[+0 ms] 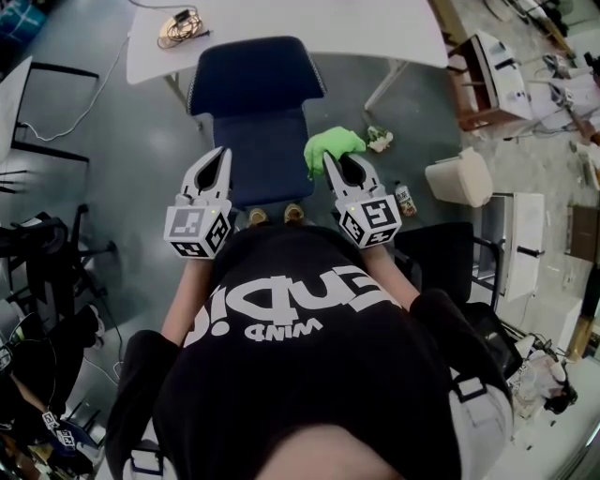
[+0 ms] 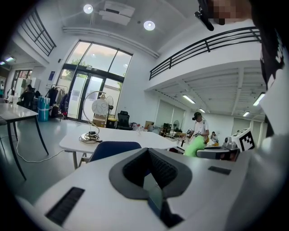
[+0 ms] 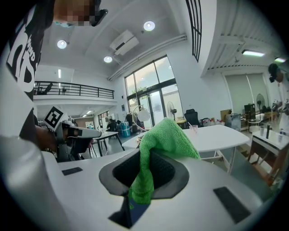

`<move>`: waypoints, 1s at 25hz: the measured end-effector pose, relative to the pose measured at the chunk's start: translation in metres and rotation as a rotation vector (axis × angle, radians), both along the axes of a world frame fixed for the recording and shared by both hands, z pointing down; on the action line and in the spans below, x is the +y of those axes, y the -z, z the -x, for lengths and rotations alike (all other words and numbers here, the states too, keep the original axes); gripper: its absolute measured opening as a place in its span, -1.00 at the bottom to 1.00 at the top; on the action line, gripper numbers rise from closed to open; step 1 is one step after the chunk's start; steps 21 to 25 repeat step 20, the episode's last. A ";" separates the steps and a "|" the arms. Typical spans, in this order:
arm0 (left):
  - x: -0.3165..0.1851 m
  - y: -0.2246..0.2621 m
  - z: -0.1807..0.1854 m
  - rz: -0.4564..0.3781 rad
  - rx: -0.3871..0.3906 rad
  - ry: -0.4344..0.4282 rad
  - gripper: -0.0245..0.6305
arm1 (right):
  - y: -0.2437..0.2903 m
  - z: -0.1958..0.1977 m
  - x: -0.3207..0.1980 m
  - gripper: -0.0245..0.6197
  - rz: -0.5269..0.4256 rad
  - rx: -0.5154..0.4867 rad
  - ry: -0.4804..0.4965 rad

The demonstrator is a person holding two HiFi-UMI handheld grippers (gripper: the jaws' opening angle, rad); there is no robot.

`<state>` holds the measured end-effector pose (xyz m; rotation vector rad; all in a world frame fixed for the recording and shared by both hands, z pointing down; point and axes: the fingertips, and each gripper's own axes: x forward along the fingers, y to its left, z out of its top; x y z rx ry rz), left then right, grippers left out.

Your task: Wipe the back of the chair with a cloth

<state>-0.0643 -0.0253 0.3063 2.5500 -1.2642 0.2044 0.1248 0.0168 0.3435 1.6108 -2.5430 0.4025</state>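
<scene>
While both grippers hover low in the middle of the head view, neither touches anything blue, so I judge the wiping has not yet started. Across the top of that view runs the white table [image 1: 281,28], and just below it, at centre, stands the blue chair [image 1: 255,84], the thing to be wiped, straight ahead of the person. The left gripper [image 1: 223,152] sits at centre left over the chair's lower left edge; its own view shows the jaws drawn together with nothing between them. The right gripper [image 1: 328,159] sits at centre right, its jaws clamped on the green cloth [image 1: 333,145], which bunches above the tips and trails down between the pads in the right gripper view. Smaller still, a coiled cable [image 1: 178,26] lies on the table at upper left. The step in hand looks like the approach: the cloth is gripped and carried but is beside the chair, not on it. The next move calls for bringing the right gripper in until the bunched cloth presses flat on the backrest, then sweeping across it — the other tool could steady the chair. From this steep angle I cannot settle which blue panel is the back and which the seat; the chair's legs are hidden, and in the left gripper view only its rounded top shows above the gripper body.
</scene>
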 end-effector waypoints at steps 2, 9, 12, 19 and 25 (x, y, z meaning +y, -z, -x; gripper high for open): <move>0.001 -0.002 0.000 0.007 -0.002 0.003 -0.93 | -0.001 -0.001 0.000 -0.77 0.000 -0.001 0.001; -0.001 -0.005 -0.002 0.017 -0.002 0.020 -0.93 | 0.000 -0.007 -0.004 -0.77 -0.008 -0.004 -0.003; -0.005 -0.007 -0.003 0.022 0.001 0.027 -0.93 | -0.002 -0.009 -0.009 -0.77 -0.003 -0.020 -0.006; -0.011 -0.006 0.002 0.018 0.004 0.040 -0.93 | -0.005 -0.007 -0.014 -0.77 -0.001 -0.024 0.000; -0.012 -0.005 0.002 0.017 0.005 0.042 -0.93 | -0.005 -0.006 -0.015 -0.77 -0.001 -0.023 0.001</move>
